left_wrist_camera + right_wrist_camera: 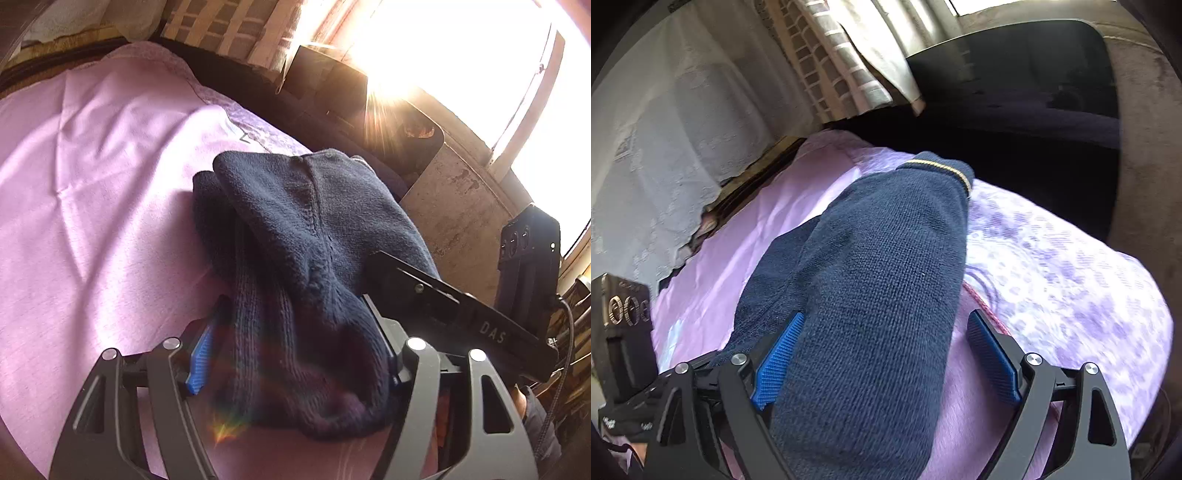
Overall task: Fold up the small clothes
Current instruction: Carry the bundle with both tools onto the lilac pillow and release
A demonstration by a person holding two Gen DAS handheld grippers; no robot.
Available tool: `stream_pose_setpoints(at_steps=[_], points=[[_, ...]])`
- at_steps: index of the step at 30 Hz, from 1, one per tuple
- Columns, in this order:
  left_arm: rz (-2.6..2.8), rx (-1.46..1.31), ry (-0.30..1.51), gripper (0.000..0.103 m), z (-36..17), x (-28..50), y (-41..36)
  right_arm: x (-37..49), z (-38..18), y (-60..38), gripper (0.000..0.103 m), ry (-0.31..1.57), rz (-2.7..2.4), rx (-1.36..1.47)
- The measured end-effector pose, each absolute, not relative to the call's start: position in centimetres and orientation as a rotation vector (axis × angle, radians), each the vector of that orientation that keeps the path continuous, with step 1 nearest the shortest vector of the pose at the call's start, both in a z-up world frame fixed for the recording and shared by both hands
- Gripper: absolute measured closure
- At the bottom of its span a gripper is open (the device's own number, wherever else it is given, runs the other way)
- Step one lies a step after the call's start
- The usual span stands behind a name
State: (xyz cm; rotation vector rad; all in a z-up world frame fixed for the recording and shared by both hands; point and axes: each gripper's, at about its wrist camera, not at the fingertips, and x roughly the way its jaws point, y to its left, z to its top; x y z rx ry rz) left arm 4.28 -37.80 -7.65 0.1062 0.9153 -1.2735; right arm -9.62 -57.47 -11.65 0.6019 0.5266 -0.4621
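Left wrist: close above navy knit garment [295, 258], facing window.
Right wrist: close, facing curtain.
Shared: garment, lilac sheet [1052, 266].

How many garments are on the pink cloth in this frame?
1: a navy knit garment, bunched on the pink cloth and lying between the fingers of the left gripper and right gripper. More could be folded underneath.

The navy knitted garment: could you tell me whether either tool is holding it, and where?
Neither: the navy knitted garment lies between both open tools, left tool, right tool.
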Motion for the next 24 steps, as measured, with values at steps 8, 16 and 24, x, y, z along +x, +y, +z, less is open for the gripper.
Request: stream_pose_setpoints(at_steps=[8, 16, 24], points=[[-1.264, 0.136, 0.847, 0.034, -6.0, 2.5, -36.2, -11.9, -9.8, -54.1, 0.013, 0.545, -0.624, 0.566], [-1.258, 0.163, 0.727, 0.021, -3.2, 0.3, -33.6, -16.0, -7.8, -50.7, 0.009, 0.566, -0.749, 0.531], [-1.220, 0.202, 0.605, 0.011, -1.4, -1.2, -30.9, -17.0, -6.1, -47.7, 0.005, 0.616, -0.759, 0.469]])
